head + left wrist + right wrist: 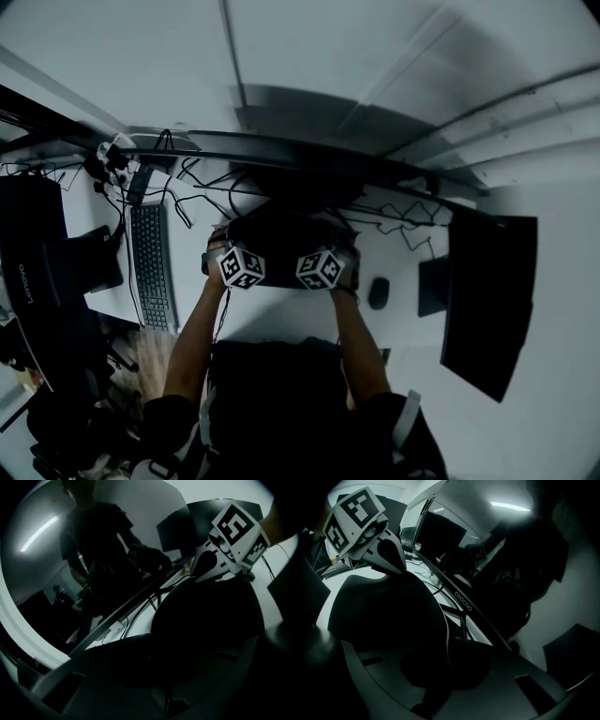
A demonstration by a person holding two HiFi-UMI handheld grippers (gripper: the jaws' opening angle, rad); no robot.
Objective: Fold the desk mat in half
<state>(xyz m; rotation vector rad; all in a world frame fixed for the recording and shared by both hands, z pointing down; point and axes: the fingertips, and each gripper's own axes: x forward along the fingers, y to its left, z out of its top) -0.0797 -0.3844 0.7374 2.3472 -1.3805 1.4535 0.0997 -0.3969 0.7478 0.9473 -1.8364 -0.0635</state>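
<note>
All three views are dim and cool-toned, with strong fisheye bending and black vignetting towards the corners. In the head view the white desk (pixel 281 314) is the brightest surface, while the desk mat (pixel 281 239) shows as a flat black patch without detail. A ceiling light strip (pixel 40 538) glows as a soft streak in the left gripper view, and another light strip (pixel 511 506) in the right gripper view. The person (pixel 93 550) beyond stands in backlit silhouette. The nearest foreground is underexposed and soft.
</note>
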